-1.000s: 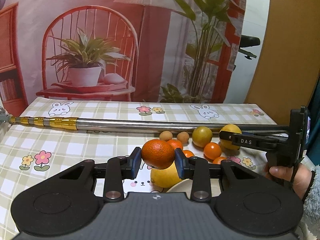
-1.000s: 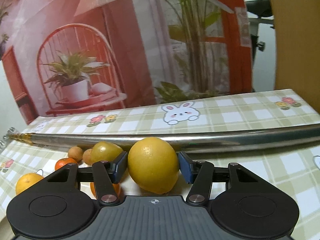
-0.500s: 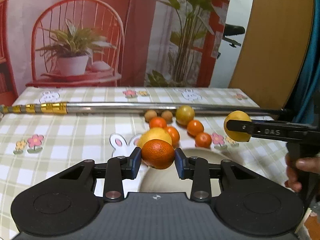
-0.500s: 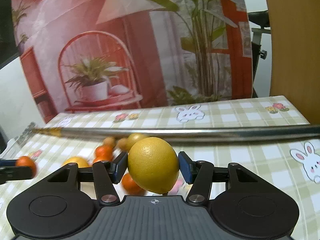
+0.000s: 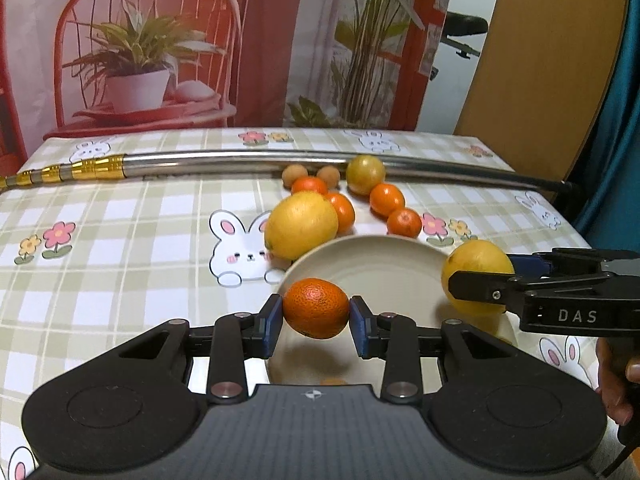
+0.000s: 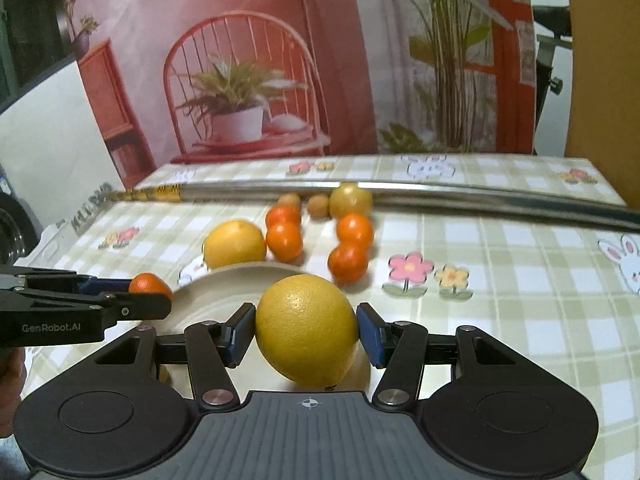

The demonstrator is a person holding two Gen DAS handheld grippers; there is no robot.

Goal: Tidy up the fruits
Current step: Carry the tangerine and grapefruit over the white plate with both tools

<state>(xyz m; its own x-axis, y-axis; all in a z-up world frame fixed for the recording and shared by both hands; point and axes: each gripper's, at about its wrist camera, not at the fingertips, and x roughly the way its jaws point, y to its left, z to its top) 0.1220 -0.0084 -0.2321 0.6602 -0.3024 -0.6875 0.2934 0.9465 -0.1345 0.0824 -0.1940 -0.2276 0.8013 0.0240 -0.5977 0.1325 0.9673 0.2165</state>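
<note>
Over a cream plate, the left gripper has its jaws clamped on an orange; the right gripper clamps a lemon. More fruit lies just beyond the plate.

plate partly hidden, pole cut off
</note>
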